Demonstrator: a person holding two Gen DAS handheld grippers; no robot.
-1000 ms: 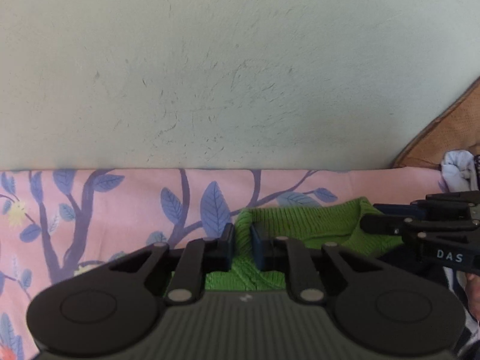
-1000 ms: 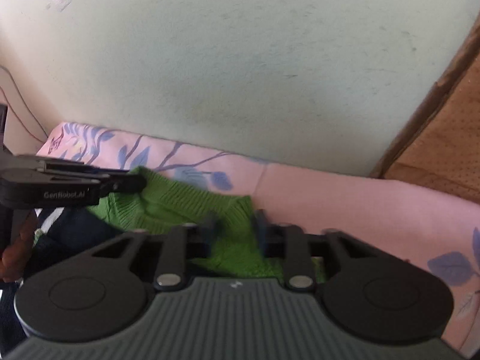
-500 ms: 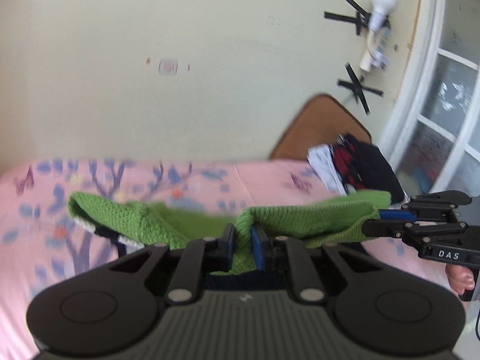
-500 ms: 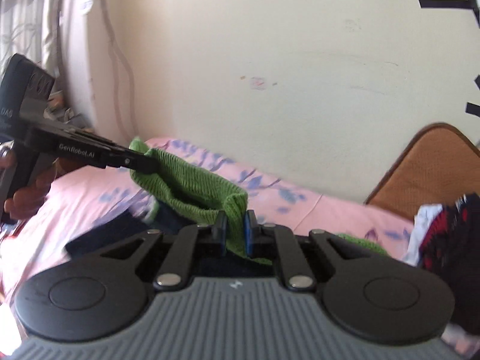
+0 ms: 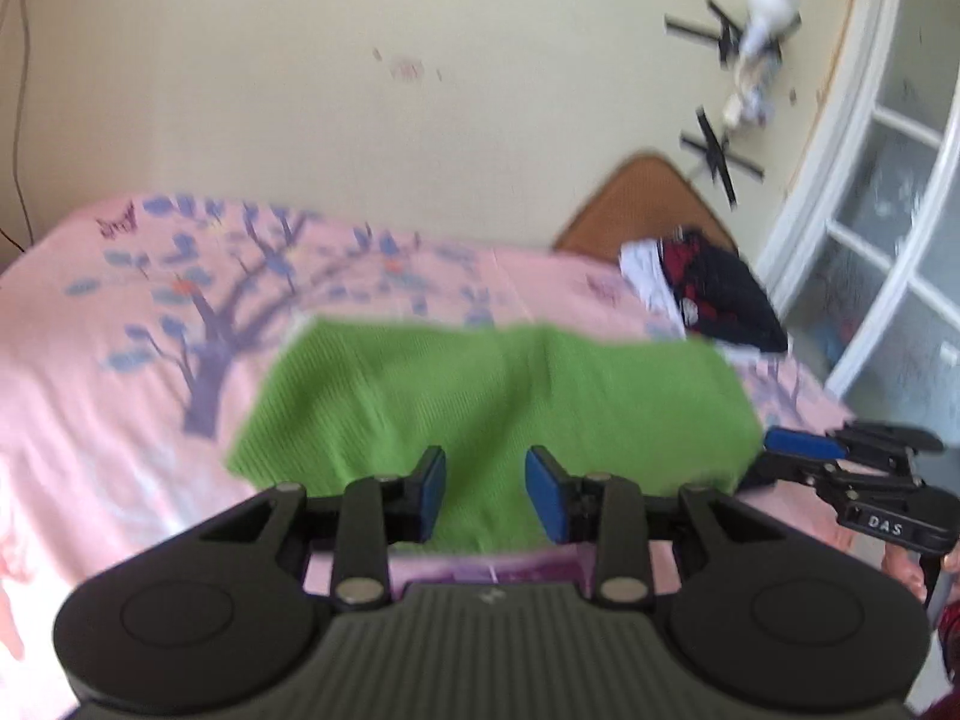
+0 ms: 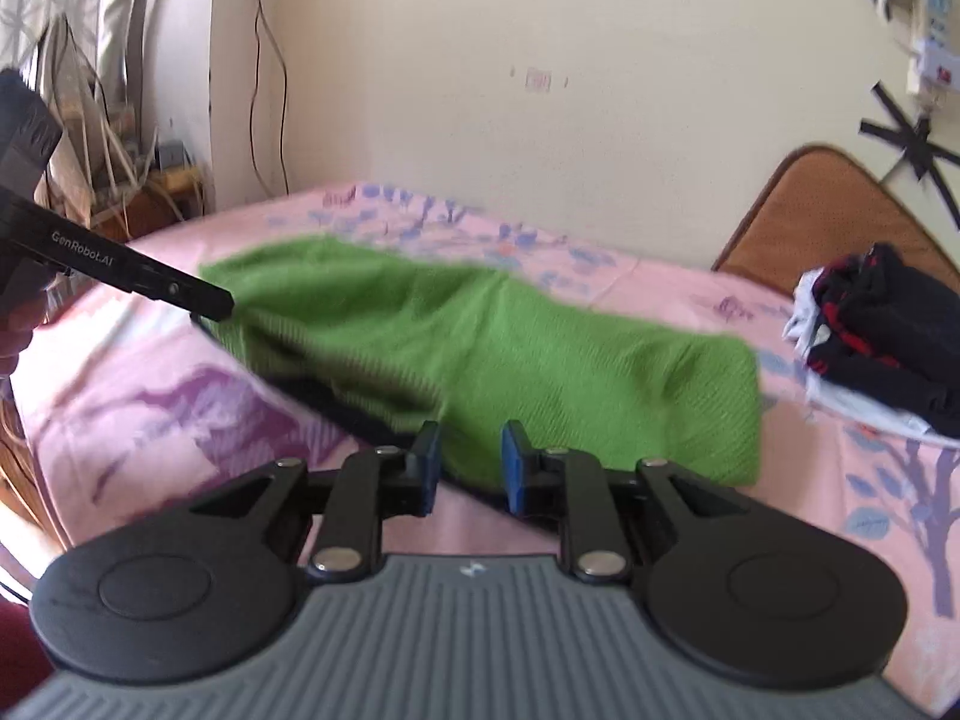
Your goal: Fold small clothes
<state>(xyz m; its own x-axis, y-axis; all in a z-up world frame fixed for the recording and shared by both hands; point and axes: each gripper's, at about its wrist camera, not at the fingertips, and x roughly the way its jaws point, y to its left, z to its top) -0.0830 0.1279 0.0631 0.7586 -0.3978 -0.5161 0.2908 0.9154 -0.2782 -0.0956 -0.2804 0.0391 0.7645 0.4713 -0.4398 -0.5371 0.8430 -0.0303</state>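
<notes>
At the far left of the right wrist view, a curtain (image 6: 78, 30) hangs beside a clutter of sticks and cords in the corner, and a thin cable (image 6: 264, 60) runs down the pale wall (image 6: 480, 90). Below them the bed (image 5: 90, 396) fills both views under a pink sheet printed with blue and purple trees. The green knitted garment (image 5: 492, 402) lies spread across the middle of the sheet, and a dark layer shows under its near edge in the right wrist view, though blur makes it hard to say whether that is a lining or another piece. The left gripper (image 5: 485, 492) is just over the garment's near edge with its blue pads apart and nothing between them; seen from the right wrist camera, its black tip (image 6: 207, 300) sits at the garment's left corner. The right gripper (image 6: 468, 465) is likewise parted and gripping nothing, poised above the near hem, and in the left wrist view its fingers (image 5: 804, 444) lie just beside the garment's right edge. Further right, a pile of folded clothes (image 6: 870, 336) in white, red and dark blue rests on the sheet near a brown headboard (image 6: 840, 204). On the wall above, a white lamp (image 5: 762, 18) is fixed with black tape, and a white-framed window (image 5: 888, 228) closes the right side.
</notes>
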